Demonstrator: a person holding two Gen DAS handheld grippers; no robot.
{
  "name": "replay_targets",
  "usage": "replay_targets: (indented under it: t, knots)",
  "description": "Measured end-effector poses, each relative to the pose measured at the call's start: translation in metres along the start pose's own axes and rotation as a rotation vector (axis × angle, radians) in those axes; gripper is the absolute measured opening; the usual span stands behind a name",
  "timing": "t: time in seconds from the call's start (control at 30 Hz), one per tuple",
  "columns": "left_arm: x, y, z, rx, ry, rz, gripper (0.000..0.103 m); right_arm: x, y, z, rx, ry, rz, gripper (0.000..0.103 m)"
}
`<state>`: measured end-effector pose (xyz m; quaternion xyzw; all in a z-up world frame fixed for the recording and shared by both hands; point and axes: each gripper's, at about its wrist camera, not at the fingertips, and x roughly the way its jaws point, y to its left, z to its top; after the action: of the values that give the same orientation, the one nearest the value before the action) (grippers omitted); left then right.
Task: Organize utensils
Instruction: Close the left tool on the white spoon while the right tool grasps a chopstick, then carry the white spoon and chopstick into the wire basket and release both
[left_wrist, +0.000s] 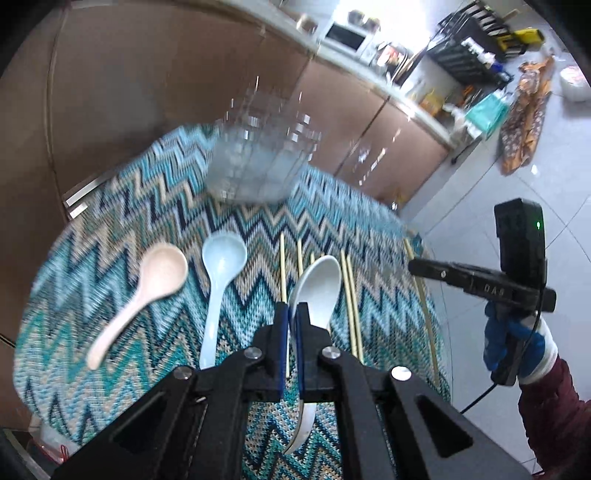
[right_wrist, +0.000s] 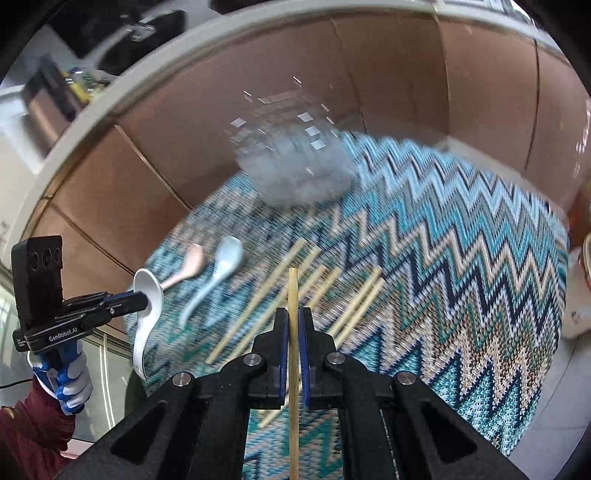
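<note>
My left gripper (left_wrist: 293, 308) is shut on a white spoon (left_wrist: 317, 284), lifted off the zigzag cloth; the same spoon (right_wrist: 147, 295) shows at the left of the right wrist view. My right gripper (right_wrist: 293, 314) is shut on a single bamboo chopstick (right_wrist: 293, 291), held above the table. A beige spoon (left_wrist: 155, 284) and a pale blue spoon (left_wrist: 221, 266) lie on the cloth at the left. Several chopsticks (right_wrist: 314, 291) lie loose on the cloth beneath. A clear faceted glass holder (left_wrist: 258, 162) stands at the far side, blurred.
The round table carries a teal zigzag cloth (left_wrist: 110, 221). Brown cabinet doors (left_wrist: 147, 92) stand close behind it. A counter with a microwave (left_wrist: 347, 37) and clutter runs at the back right. Grey tiled floor (left_wrist: 498, 206) lies to the right.
</note>
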<state>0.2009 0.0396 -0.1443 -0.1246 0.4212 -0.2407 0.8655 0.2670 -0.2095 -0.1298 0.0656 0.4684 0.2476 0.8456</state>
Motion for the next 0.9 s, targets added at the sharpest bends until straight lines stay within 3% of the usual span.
replay_targets:
  t: [0.5, 0.7, 0.9]
  knots:
    - [-0.069, -0.028, 0.017, 0.011, -0.213, 0.025, 0.003, -0.050, 0.077, 0.027, -0.165, -0.244, 0.004, 0.006]
    - [-0.075, -0.035, 0.063, 0.008, -0.338, 0.040, 0.003, -0.060, 0.084, 0.070, -0.207, -0.420, 0.026, 0.006]
    - [-0.063, -0.038, 0.129, -0.017, -0.510, 0.081, 0.003, -0.065, 0.080, 0.118, -0.217, -0.627, 0.065, 0.006]
